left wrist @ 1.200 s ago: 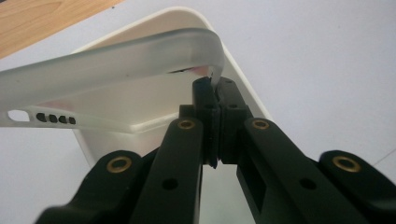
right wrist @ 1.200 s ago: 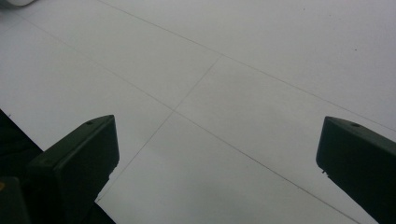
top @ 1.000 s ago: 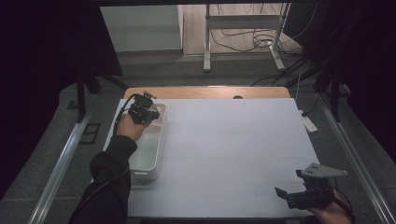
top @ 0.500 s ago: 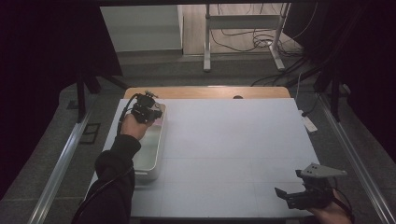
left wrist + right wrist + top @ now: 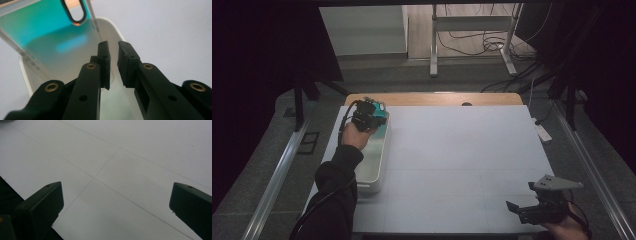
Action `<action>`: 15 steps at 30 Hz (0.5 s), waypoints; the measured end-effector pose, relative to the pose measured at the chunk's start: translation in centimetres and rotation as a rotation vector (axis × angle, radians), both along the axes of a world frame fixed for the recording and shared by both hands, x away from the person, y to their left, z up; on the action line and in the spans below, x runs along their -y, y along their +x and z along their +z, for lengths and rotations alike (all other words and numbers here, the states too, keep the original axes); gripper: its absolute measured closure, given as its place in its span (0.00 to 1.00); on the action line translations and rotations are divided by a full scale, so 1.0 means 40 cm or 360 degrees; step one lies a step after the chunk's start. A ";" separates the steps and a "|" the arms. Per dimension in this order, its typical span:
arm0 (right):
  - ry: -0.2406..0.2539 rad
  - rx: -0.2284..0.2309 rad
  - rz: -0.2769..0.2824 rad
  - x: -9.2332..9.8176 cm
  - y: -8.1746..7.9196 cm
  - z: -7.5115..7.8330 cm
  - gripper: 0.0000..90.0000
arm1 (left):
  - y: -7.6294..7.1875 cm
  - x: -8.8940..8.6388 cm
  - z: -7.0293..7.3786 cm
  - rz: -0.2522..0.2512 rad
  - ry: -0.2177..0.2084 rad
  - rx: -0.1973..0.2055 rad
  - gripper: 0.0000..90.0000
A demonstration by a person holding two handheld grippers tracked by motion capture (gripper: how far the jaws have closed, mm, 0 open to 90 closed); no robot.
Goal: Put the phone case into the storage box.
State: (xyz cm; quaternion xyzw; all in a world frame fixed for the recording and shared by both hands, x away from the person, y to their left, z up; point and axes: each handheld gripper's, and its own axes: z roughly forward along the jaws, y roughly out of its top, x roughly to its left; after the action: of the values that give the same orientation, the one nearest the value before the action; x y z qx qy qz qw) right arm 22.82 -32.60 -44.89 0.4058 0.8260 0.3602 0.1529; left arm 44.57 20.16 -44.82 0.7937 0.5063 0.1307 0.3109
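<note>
Left hand-held gripper (image 5: 368, 114) hovers over the far end of the white tray (image 5: 374, 180) at the bench's (image 5: 462, 160) left edge. Its jaws have just been opening and stand slightly parted, released, nothing between the pads.

Teal phone case (image 5: 50, 37) leans tilted in the tray just beyond the jaws. Long axis runs up and away from the left gripper view's camera, with the camera-cutout end uppermost and past the tray's far rim.

Right hand-held gripper (image 5: 539, 207) sits over the near right bench corner, jaws spread wide, empty, well apart from the tray.
</note>
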 end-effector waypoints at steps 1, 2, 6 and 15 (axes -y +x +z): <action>0.0000 -0.0001 0.0000 0.000 0.000 0.000 0.00 | 0.000 -0.001 0.000 -0.0002 0.0000 0.0000 0.87; 0.0000 -0.0001 0.0001 0.000 0.000 0.000 0.00 | -0.001 -0.002 0.000 -0.0003 0.0001 0.0002 0.87; 0.0002 0.0000 0.0000 0.000 0.000 0.000 0.00 | -0.005 -0.005 0.001 -0.0006 -0.0028 0.0005 0.83; 0.0003 0.0002 -0.0004 0.001 0.000 0.000 0.00 | -0.015 -0.014 0.004 -0.0008 -0.0093 0.0030 0.71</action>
State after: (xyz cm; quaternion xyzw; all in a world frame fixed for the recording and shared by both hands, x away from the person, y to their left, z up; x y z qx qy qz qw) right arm 22.84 -32.63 -44.88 0.4068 0.8251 0.3609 0.1534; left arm 43.95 20.73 -44.67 0.7842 0.5050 0.1227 0.3390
